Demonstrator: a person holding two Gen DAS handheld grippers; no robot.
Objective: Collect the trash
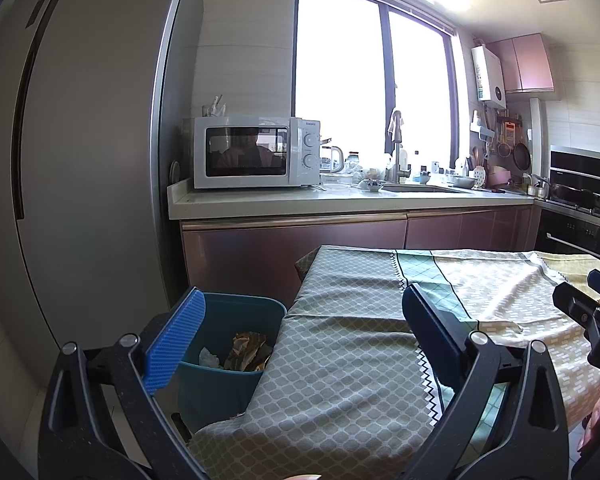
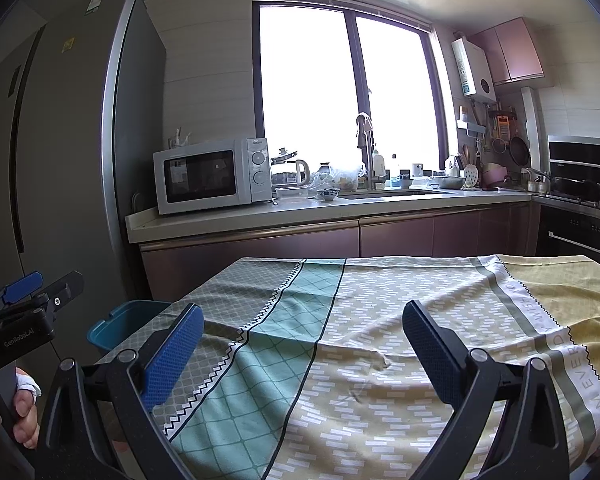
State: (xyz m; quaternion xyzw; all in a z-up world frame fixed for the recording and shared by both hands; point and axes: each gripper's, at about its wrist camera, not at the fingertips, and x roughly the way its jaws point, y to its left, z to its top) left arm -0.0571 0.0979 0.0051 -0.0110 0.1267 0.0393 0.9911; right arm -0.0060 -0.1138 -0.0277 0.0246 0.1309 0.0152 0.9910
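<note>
A sunlit kitchen is seen, with a counter (image 2: pixel 300 216) carrying a microwave (image 2: pixel 212 174) under a bright window, and a tall refrigerator (image 1: pixel 80 160) at the left. In front, a table is covered by a patterned tablecloth (image 2: pixel 360 320), on which no loose trash can be made out in either view. A teal bin (image 1: pixel 236 344) is set just beside the table's left edge, below the level of the cloth; crumpled trash (image 1: pixel 248 350), brownish and white, is already lying inside it.

The left gripper (image 1: pixel 300 332) is held above the table's left edge, its fingers spread wide with nothing between them. The right gripper (image 2: pixel 300 344) is held over the middle of the cloth, likewise spread and empty.

The collection is judged nearly or wholly done. From here, the wrinkled cloth could be snagged by a low finger and dragged toward the left edge. The bin, standing so near, could be knocked or tipped by a careless sweep of the left gripper, and its contents spilled. The two grippers, held near each other, could also be bumped together.
</note>
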